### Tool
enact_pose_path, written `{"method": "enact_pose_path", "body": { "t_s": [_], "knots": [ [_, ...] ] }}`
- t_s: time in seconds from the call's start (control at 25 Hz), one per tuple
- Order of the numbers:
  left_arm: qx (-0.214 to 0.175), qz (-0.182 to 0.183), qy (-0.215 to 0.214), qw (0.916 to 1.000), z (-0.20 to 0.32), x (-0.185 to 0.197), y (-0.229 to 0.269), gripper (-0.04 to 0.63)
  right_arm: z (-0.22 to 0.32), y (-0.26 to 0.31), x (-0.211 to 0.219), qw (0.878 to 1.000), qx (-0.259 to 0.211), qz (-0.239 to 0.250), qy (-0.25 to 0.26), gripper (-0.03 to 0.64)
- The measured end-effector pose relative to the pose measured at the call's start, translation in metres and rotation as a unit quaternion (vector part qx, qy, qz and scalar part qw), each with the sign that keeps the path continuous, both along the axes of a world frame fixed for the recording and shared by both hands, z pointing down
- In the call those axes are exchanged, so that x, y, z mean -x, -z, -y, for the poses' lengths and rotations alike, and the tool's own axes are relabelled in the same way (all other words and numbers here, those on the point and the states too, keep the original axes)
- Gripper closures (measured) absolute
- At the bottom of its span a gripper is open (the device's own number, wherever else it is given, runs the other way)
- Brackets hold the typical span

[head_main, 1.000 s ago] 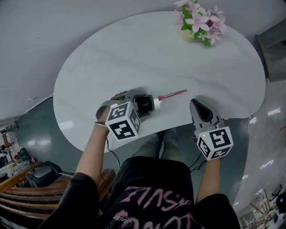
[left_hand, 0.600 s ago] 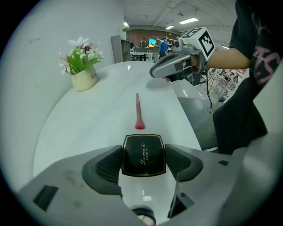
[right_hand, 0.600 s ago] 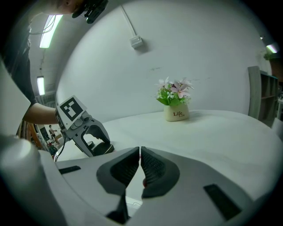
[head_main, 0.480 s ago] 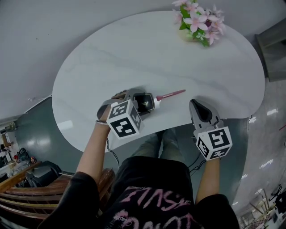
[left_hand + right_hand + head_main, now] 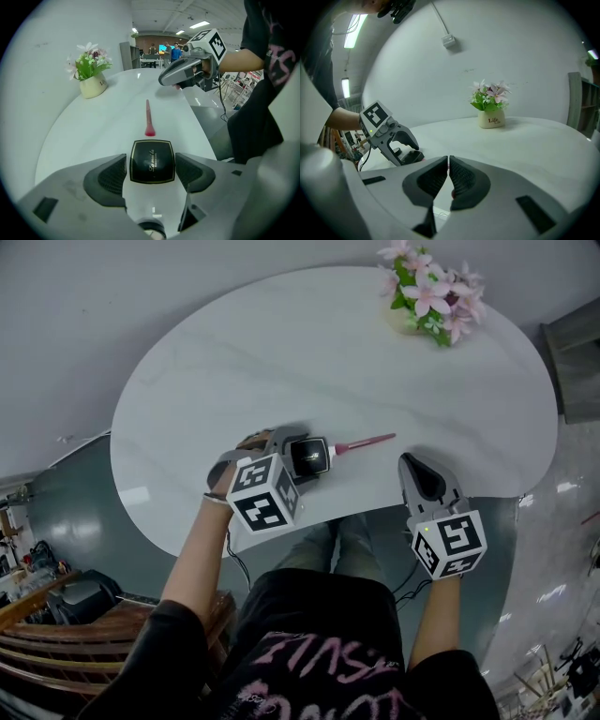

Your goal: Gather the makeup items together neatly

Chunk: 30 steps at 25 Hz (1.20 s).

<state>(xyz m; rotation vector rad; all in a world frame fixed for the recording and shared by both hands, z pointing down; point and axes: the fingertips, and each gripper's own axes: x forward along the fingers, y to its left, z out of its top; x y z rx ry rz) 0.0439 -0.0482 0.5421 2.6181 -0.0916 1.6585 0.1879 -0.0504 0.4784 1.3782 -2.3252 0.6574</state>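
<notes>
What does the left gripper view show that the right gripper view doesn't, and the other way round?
Only the left gripper view: the right gripper, the whole pink brush, and a black compact between its own fingers. Only the right gripper view: the left gripper, a wall box, and its own fingers shut together. Both: the flower pot on the white table.
</notes>
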Motion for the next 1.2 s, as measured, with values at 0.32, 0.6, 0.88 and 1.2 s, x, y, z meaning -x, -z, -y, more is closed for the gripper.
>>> {"method": "enact_pose_path", "body": {
  "t_s": [0.32,0.6,0.88,1.2],
  "knots": [
    [-0.008,-0.009,0.028,0.9995,-0.003,0.037,0.015,0.291,0.012,0.003,0.029,0.999,-0.005,0.000,0.038,0.548],
    [-0.017,0.042,0.079,0.9959,-0.001,0.112,0.009,0.293,0.020,0.004,0.061,0.997,-0.009,0.000,0.079,0.548],
    [0.000,0.037,0.117,0.9925,0.001,0.129,-0.004,0.293,0.021,-0.001,0.076,0.995,0.002,-0.012,0.102,0.548],
    [0.007,0.036,0.114,0.9928,0.005,0.128,-0.009,0.374,0.024,-0.004,0.072,0.996,0.007,-0.015,0.093,0.548]
  ]
}}
